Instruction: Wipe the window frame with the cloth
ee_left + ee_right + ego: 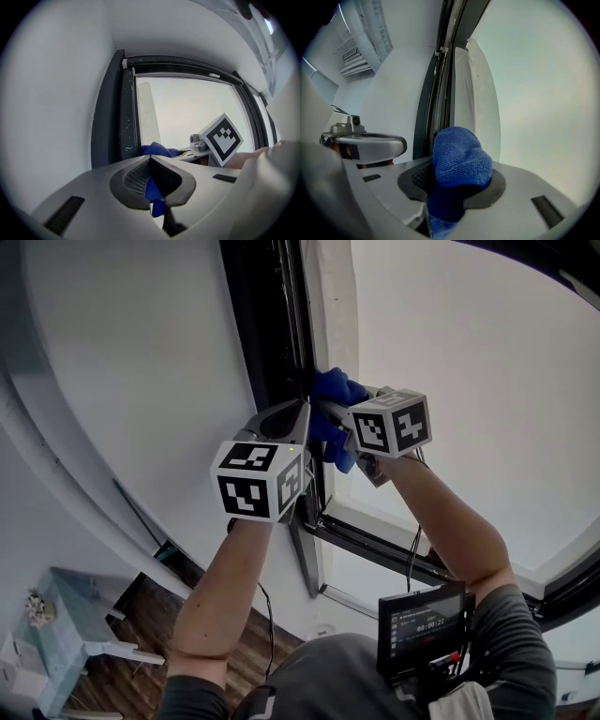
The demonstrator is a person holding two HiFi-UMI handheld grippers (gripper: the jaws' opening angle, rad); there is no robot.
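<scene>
A blue cloth [334, 409] is bunched against the dark vertical window frame [272, 334], and both grippers hold it. In the head view my left gripper [304, 412] reaches up from the lower left, with its marker cube below it. My right gripper [328, 414] comes in from the right. The left gripper view shows my left gripper [151, 164] shut, a strip of cloth [153, 191] pinched between its pads, and the frame [124, 117] just ahead. My right gripper [452, 187] is shut on a thick wad of cloth [461, 157] that bulges past its tips, beside the frame [440, 93].
A bright glass pane [469, 381] lies right of the frame and a white wall [141, 381] lies left. A lower dark frame rail [375, 545] runs under the right forearm. A small screen unit [424, 629] hangs at the person's chest. A pale table [56, 634] stands far below.
</scene>
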